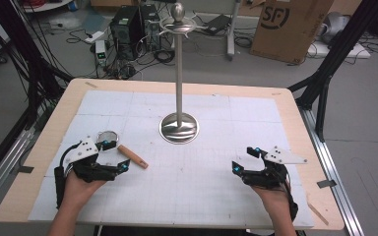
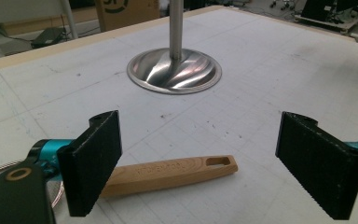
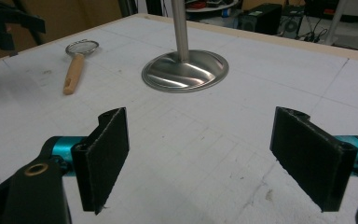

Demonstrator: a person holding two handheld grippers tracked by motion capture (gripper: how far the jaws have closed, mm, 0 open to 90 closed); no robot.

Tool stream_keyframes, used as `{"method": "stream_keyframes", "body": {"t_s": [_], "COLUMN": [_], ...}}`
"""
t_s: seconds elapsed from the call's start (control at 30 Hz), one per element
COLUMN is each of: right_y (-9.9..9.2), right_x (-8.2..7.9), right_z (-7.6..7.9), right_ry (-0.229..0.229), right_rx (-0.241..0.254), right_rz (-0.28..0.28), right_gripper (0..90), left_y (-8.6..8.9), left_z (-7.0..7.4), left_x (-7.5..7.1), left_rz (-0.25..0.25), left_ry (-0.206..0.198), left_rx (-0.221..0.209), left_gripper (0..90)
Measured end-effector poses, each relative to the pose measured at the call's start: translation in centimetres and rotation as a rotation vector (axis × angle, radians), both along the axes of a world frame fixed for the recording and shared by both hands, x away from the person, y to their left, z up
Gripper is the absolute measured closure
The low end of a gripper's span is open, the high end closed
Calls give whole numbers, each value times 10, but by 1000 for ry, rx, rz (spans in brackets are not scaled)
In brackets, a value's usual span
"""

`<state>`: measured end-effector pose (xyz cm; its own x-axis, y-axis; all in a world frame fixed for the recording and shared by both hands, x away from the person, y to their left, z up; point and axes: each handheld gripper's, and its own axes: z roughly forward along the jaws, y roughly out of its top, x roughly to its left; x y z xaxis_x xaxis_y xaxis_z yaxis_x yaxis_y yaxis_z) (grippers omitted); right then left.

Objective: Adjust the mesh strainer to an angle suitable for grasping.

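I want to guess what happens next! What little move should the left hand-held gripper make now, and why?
Probably ease the left hand-held gripper forward and down so its open jaws straddle the strainer's wooden handle. The handle lies flat on the table just beyond the pads, untouched, and nothing is between them yet.

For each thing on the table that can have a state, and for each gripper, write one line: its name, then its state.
Strainer: lying flat on the mat, wooden handle pointing toward the table's middle, not held.
Metal stand: upright on its round base, nothing hanging from its hooks.
Left gripper: open, jaws wide, the handle lying just ahead of them, untouched.
Right gripper: open, empty, over bare mat.
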<state>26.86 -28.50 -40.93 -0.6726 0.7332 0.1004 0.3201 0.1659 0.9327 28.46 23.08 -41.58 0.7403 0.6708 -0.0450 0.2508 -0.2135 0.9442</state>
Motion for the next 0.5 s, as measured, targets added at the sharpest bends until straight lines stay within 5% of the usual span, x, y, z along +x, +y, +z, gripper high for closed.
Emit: {"method": "stream_keyframes", "body": {"t_s": [0.5], "right_y": [2], "right_x": [-1], "right_z": [-3], "right_ry": [14], "right_rx": [-17], "right_rz": [-5], "right_gripper": [185], "left_y": [1], "left_z": [-1], "left_x": [-1], "left_rz": [-10], "left_ry": [-3], "left_rx": [14], "left_gripper": [155]}}
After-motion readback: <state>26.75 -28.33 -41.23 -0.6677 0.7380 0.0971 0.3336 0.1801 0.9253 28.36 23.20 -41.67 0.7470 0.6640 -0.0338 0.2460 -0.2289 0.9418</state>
